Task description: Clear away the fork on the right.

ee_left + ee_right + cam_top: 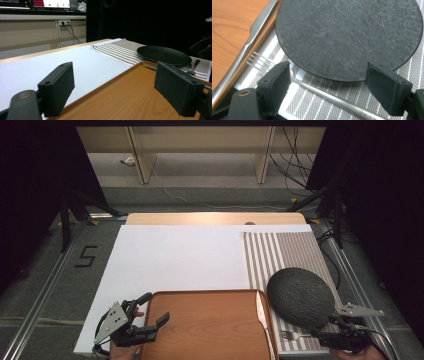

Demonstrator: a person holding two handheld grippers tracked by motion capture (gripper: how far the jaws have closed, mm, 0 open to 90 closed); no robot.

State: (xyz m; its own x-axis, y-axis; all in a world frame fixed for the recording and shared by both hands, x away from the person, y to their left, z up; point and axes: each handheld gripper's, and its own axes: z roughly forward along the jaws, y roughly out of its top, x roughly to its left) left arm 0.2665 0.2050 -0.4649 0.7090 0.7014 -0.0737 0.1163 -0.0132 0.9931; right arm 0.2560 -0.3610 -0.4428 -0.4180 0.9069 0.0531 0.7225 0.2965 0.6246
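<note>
Just below R tool (327,85): fork (322,93), prob. untouched

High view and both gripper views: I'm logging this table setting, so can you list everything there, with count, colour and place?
Plate: one, dark grey, round, on the striped placemat at the table's right.
Placemat: one, grey-brown with white stripes, right side of the table.
Fork: one, silver, on the placemat beside the plate's near rim.
Knife: one, silver, along the tray's right rim.
Tray: one, brown wood grain, near centre.
White sheet: one, covers the tabletop.
Left gripper: black, open, jaws over the tray's left edge.
Right gripper: black, open, above the fork and the plate's edge.
</note>
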